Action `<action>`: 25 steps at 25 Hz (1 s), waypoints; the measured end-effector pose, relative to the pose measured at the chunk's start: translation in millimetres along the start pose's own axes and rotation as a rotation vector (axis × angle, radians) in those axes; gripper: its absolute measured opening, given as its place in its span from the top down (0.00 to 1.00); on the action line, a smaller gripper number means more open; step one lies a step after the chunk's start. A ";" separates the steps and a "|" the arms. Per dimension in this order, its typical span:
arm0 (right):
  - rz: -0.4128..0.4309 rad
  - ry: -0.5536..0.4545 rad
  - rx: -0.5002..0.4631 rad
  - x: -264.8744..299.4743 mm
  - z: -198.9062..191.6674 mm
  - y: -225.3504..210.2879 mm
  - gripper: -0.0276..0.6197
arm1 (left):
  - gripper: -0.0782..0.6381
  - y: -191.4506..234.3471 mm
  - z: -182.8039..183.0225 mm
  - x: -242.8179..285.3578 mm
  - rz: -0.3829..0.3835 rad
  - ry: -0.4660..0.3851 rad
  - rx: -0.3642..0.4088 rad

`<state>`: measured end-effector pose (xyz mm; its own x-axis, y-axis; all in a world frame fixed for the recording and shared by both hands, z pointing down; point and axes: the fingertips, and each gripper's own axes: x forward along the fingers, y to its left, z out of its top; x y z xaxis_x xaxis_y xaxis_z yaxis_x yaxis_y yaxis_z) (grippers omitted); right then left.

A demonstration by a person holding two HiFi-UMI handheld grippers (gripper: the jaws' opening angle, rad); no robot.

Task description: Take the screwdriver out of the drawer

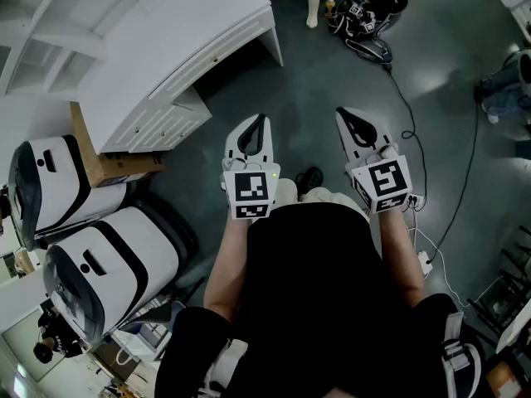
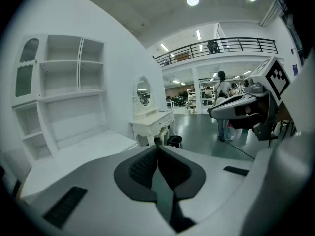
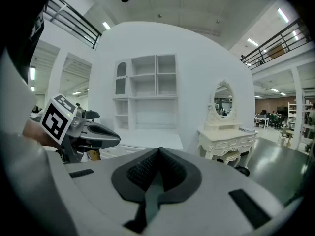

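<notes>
No screwdriver shows in any view. A white desk (image 1: 178, 48) with shut drawer fronts (image 1: 153, 127) stands at the upper left, ahead and to the left of both grippers. My left gripper (image 1: 262, 118) and right gripper (image 1: 342, 111) hang side by side over the grey floor, both shut and empty. In the left gripper view the left gripper's (image 2: 157, 144) dark pads meet, with the desk top (image 2: 83, 154) beyond and the right gripper (image 2: 241, 107) alongside. In the right gripper view the right gripper (image 3: 159, 151) is likewise shut, and the left gripper (image 3: 93, 134) shows at the left.
A white shelf unit (image 3: 147, 90) rises behind the desk. A cream dressing table with a mirror (image 3: 226, 136) stands to its right. Two white-and-black pods (image 1: 99, 272), a cardboard box (image 1: 104, 164), a black bag (image 1: 369, 11) and a floor cable (image 1: 415, 123) surround me. A person (image 2: 224, 107) stands far off.
</notes>
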<state>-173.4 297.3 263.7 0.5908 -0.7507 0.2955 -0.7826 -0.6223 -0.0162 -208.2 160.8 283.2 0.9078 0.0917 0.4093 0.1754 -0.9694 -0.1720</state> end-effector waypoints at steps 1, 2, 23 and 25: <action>-0.001 -0.002 -0.001 -2.4 -0.7 -0.2 0.94 | 0.86 -2.2 -0.4 -1.2 0.001 0.001 0.000; -0.001 -0.004 -0.002 -4.8 -1.4 -0.5 0.94 | 0.86 -4.4 -0.7 -2.2 0.003 0.002 0.000; 0.007 -0.002 0.066 15.6 -15.8 -13.2 0.93 | 0.86 0.5 -27.7 18.9 0.041 0.086 -0.006; 0.015 0.010 0.070 26.8 -16.6 -11.8 0.93 | 0.86 12.3 -39.4 27.1 0.054 0.103 -0.026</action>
<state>-151.5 288.2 287.7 0.5769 -0.7581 0.3039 -0.7756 -0.6252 -0.0872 -196.4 142.4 327.5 0.8716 0.0166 0.4899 0.1163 -0.9779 -0.1737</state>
